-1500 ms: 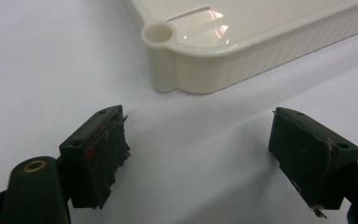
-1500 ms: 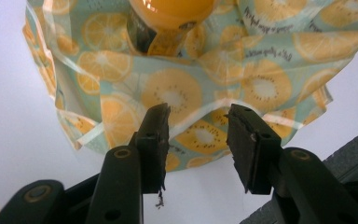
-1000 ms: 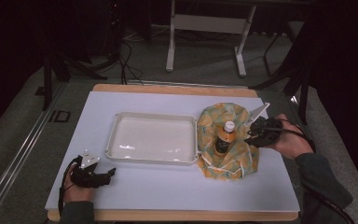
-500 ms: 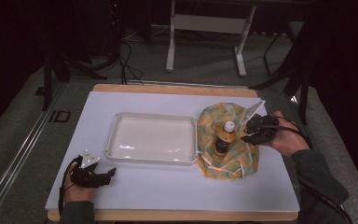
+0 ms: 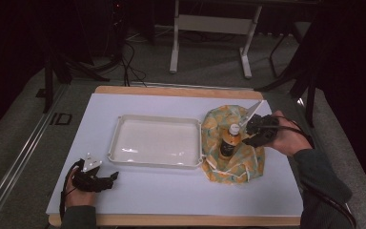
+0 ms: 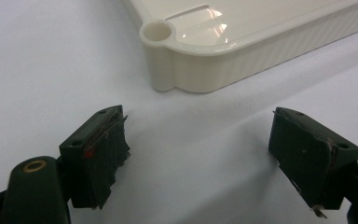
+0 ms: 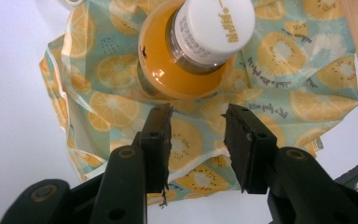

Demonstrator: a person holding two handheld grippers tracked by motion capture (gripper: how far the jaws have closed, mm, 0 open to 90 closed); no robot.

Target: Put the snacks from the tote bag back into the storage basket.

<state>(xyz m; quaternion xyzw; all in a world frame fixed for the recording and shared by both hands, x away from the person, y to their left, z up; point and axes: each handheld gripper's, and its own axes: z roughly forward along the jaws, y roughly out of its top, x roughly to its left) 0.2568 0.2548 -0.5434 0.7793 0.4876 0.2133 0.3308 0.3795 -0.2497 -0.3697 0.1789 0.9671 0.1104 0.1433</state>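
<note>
**Both tongs open, bottle on cloth**

My left gripper (image 5: 106,179) rests at table's 7 o'clock, jaws wide apart, nothing btwn, white tray (image 6: 200,70) just ahead. My right gripper (image 7: 196,135), jaws parted w/ nothing held, sits beside orange bottle (image 5: 228,141) standing upright on fruit-print cloth (image 5: 245,164), at 3 o'clock.

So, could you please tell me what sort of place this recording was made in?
Probably a lab or studio recording bay, not a home: a white-topped table stands among dark curtains, with loose cables and a metal stand on the grey floor behind.
</note>
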